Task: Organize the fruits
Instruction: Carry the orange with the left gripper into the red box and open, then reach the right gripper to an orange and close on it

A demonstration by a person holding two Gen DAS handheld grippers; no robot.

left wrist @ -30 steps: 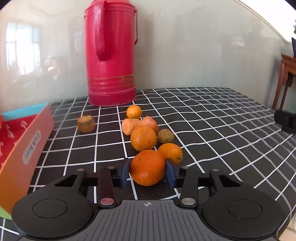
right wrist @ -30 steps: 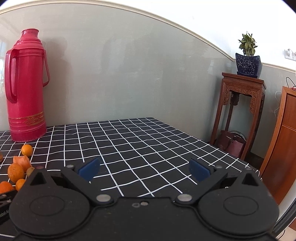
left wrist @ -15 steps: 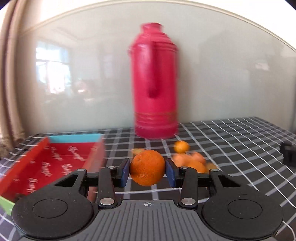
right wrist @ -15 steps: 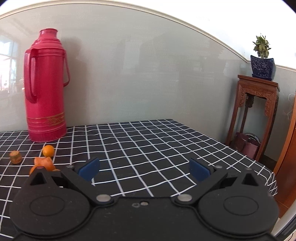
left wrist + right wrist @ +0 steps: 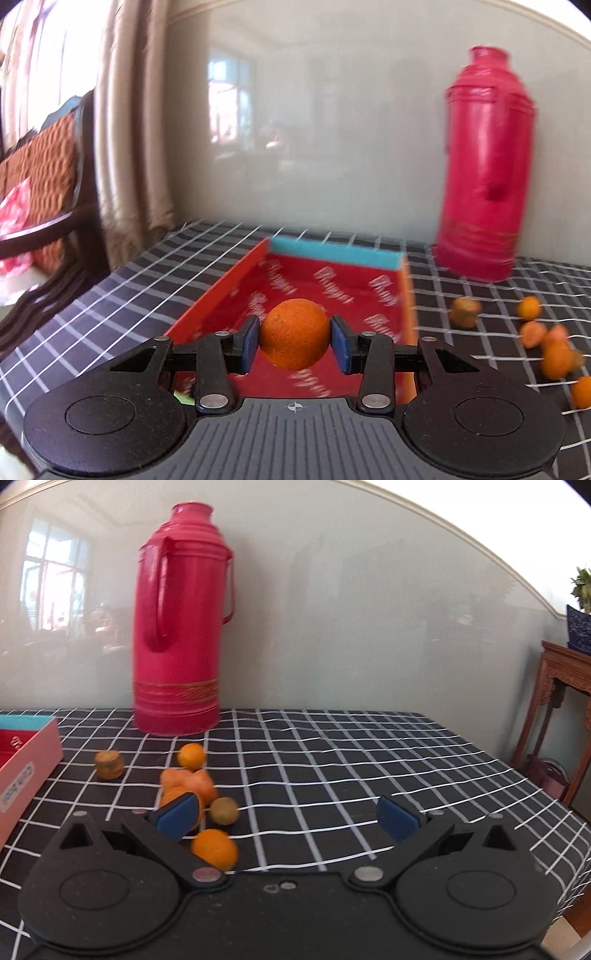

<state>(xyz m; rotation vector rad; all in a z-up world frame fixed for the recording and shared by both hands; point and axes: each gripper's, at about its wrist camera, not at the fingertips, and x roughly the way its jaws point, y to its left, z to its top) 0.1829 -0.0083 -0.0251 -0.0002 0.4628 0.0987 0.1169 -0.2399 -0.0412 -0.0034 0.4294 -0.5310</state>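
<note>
My left gripper (image 5: pixel 294 342) is shut on a large orange (image 5: pixel 294 333), held in the air over the near end of a red box (image 5: pixel 332 288) with a blue far wall. Several small oranges and a brownish fruit (image 5: pixel 464 312) lie on the checked cloth to the right of the box. In the right wrist view my right gripper (image 5: pixel 288 818) stands open with nothing between its blue pads. It hovers over the cloth just right of the fruit pile (image 5: pixel 192 786), with one orange (image 5: pixel 215 849) below its left finger. The box (image 5: pixel 26 764) shows at the left edge.
A tall red thermos (image 5: pixel 181 627) stands behind the fruit against the grey wall. A black checked cloth (image 5: pixel 332 760) covers the table. A chair with an orange cushion (image 5: pixel 40 162) and curtains are off the table's left side. A wooden stand (image 5: pixel 561 716) with a potted plant is at the right.
My left gripper has carried the orange up off the pile and swung left, over the red box. My right gripper has swung left, bringing the fruit pile and thermos into view.
</note>
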